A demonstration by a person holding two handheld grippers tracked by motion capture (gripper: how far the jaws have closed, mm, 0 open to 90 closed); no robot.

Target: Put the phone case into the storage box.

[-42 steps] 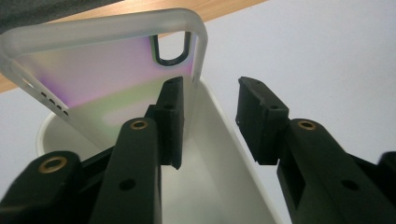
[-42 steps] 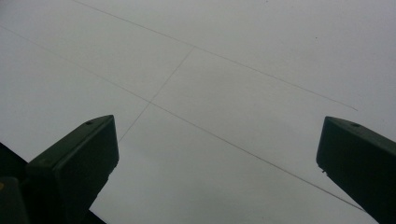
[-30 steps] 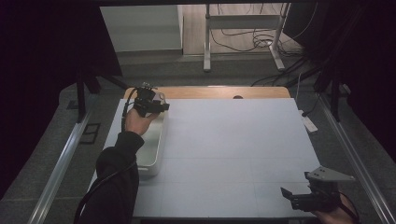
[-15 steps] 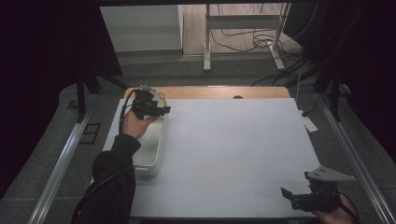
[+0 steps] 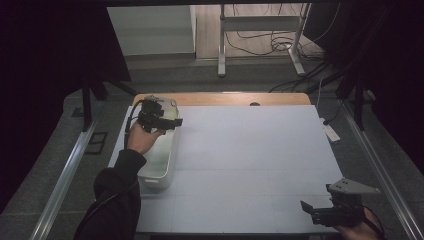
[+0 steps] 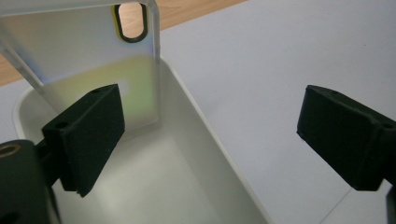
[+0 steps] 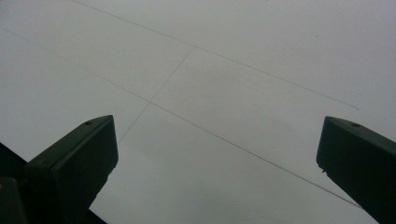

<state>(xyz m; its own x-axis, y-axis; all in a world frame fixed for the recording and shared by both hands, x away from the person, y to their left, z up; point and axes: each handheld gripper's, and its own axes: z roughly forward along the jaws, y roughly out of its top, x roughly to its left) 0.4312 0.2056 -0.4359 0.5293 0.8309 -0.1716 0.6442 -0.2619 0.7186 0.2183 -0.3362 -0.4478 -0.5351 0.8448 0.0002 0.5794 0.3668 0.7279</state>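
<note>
The clear phone case [image 6: 100, 60] is seen leaning upright against the far end wall of the white tub [image 6: 210, 140], its camera cutout at the top – the tub itself sits along the left edge of the white table cover [image 5: 250, 165]. The left gripper [image 6: 210, 135] is held over the tub's far end, jaws spread wide and nothing between them; 1 jaw is seen just in front of the case, though contact cannot be told. The right gripper [image 5: 320, 212] is kept low at the near right corner of the table – jaws likewise parted, only bare cover with thin seam lines seen between them
</note>
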